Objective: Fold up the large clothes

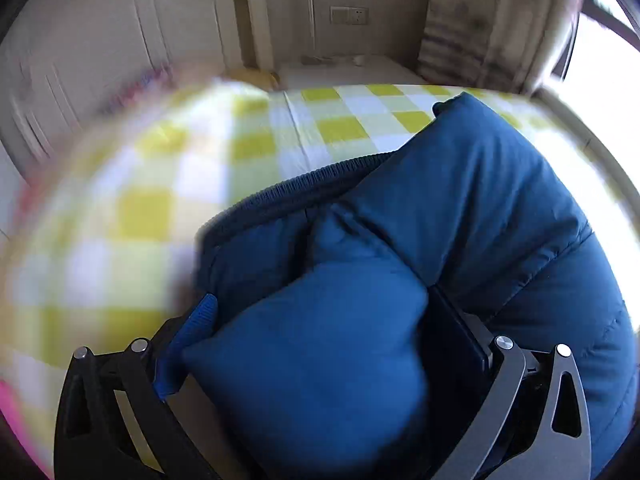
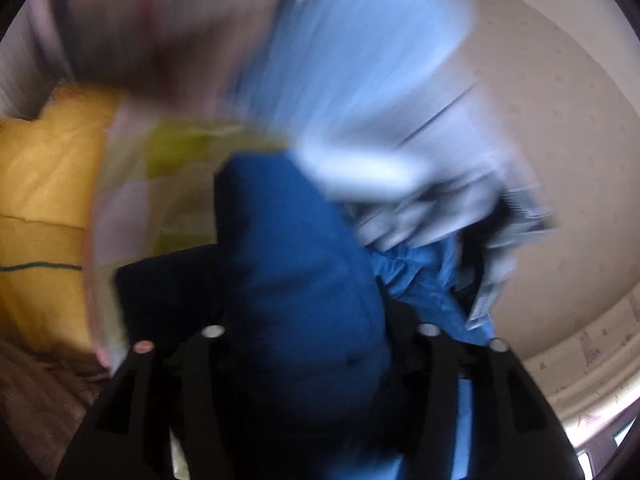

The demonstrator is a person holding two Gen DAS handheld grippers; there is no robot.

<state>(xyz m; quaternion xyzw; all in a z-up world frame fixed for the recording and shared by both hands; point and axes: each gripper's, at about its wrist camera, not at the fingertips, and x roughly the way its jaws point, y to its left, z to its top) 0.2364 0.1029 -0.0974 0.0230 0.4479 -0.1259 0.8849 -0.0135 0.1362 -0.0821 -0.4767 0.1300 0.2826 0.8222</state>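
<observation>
A large blue padded jacket (image 1: 480, 208) with a dark ribbed hem lies on a bed with a yellow and white checked sheet (image 1: 208, 152). My left gripper (image 1: 320, 320) is shut on a thick fold of the jacket, with the blue fabric bulging between its fingers (image 1: 200, 320). In the right wrist view, which is badly blurred, my right gripper (image 2: 316, 320) is shut on another bunch of the blue jacket (image 2: 288, 240), held up off the bed. A light blue blurred shape (image 2: 360, 80), perhaps a person's sleeve, crosses above it.
A white bedside table (image 1: 344, 68) stands beyond the bed by a wall with a socket (image 1: 348, 15) and a curtain (image 1: 480, 20). A bright window (image 1: 600, 60) is at right. A yellow pillow (image 2: 44, 184) lies left in the right wrist view.
</observation>
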